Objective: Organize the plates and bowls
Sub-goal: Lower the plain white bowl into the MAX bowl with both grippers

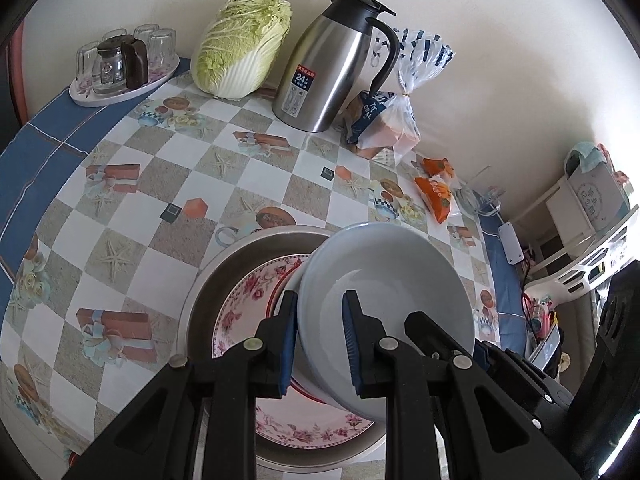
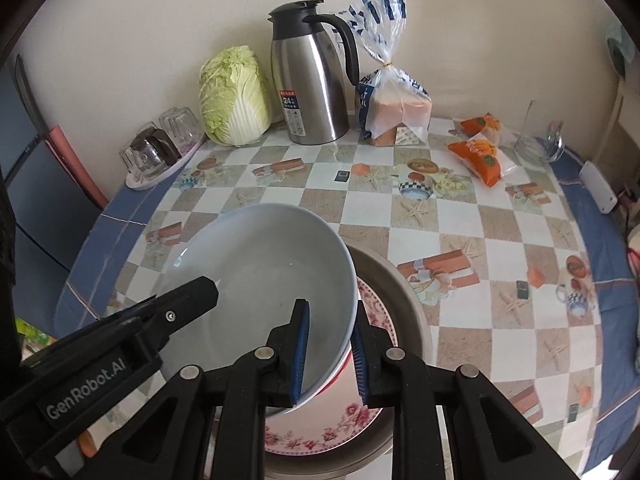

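Gripping opposite sides of one pale bowl [image 1: 384, 300], the left claw [image 1: 320, 344] and the right claw [image 2: 330, 354] each clamp its rim, one pad inside and one outside. That bowl hangs tilted over a floral plate [image 1: 248, 312] lying in a metal basin [image 1: 240, 252] on the checkered desk [image 1: 160, 184], its lower edge near the plate.

Cream wall [image 2: 460, 20] behind a table [image 2: 500, 240] covered in blue-bordered checked oilcloth; white shelving [image 1: 576, 200] stands at the table's far end.
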Tool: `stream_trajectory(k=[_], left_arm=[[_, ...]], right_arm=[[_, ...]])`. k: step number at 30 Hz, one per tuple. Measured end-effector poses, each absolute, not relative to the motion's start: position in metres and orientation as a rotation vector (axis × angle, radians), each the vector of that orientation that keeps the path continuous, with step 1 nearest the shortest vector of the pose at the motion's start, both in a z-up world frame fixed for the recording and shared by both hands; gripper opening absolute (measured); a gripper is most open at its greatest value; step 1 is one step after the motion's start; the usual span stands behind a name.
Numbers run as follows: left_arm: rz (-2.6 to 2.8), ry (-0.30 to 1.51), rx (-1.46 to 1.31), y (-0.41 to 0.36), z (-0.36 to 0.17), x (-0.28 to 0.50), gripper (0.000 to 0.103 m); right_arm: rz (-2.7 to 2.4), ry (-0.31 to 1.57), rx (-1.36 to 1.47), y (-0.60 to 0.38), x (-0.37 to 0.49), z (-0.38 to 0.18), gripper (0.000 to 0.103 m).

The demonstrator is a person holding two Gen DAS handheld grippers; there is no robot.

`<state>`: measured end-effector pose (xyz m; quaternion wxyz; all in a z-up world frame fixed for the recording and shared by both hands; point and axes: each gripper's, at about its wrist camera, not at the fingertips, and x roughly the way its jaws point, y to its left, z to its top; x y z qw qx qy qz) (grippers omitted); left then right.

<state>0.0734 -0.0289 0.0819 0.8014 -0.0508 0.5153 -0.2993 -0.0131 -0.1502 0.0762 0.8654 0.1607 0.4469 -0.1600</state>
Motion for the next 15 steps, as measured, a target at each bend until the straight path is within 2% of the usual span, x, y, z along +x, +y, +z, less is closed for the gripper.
stream_trajectory(k=[12,15], left_arm=[[-0.623,1.053,-0.136,-0.017,0.093,0.074,0.022],[-0.619,1.045,-0.139,-0.011,0.096,0.074,0.025]], right_arm=[[-0.336,0.92,0.359,-0.156,-0.015,0.076,0.024],[-0.344,0.914,0.372,-0.16,-0.018,0.077,0.024]])
